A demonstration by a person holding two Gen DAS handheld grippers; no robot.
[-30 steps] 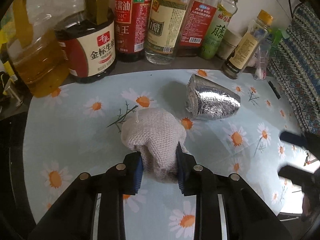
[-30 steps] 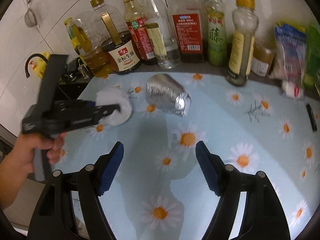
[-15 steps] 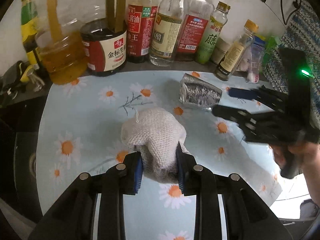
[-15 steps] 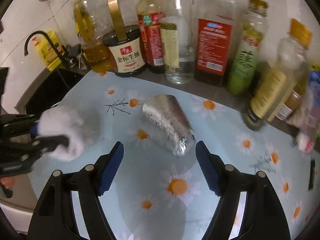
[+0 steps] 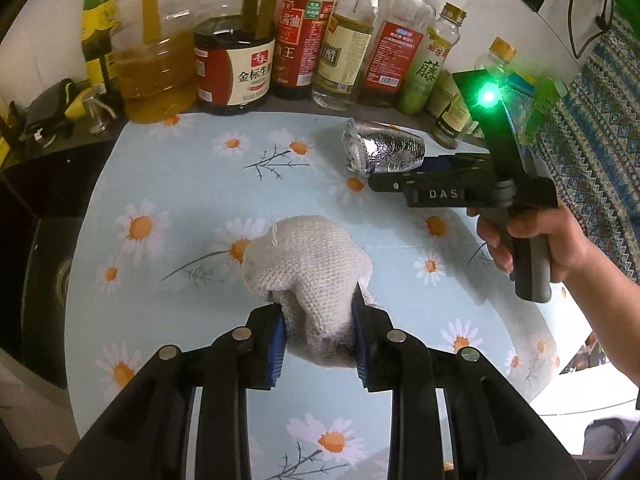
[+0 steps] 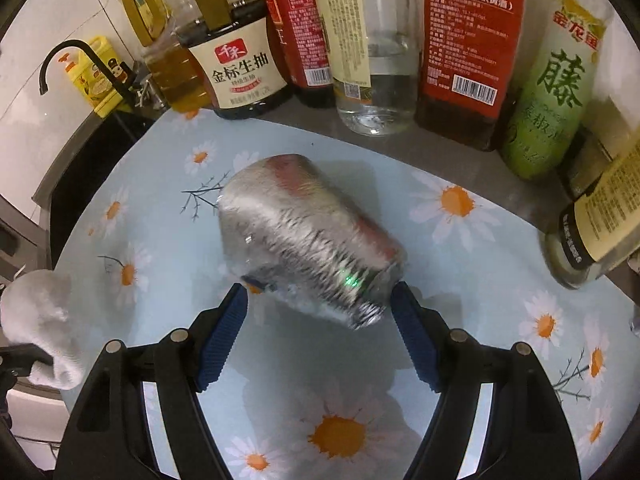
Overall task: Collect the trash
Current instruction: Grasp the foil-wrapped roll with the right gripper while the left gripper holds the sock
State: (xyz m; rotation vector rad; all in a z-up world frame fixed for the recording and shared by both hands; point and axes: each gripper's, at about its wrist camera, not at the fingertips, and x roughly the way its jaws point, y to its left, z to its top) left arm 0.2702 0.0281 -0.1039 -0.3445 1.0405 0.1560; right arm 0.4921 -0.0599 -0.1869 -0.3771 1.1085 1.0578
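Just in front of the soy sauce jug (image 6: 244, 76), on the daisy-print cloth (image 6: 460, 240), the foil-wrapped cup (image 6: 308, 236) lies on its side. Long axis runs diagonal in the right wrist view: narrow closed end toward the jug, wide end toward the right gripper (image 6: 318, 340). That gripper's spread wide, blue pads either side of the cup's wide end, not touching as far as I can tell.

Containers behind the cup: the jug holds dark liquid, the oil jug (image 5: 154, 56) left of it is abt a third full of amber oil, and the clear bottle (image 6: 372, 80) right of the jug has clear liquid low down.

L gripper (image 5: 318, 330) is clamped on the knitted rag (image 5: 308, 268), held well away from the jug, nearer the cloth's front edge.

Vs 0.5 s ago: R gripper has closed in, the cup now sits btwn its fingers; rag grip unchanged. Its green LED (image 5: 488, 97) reflects on the foil.
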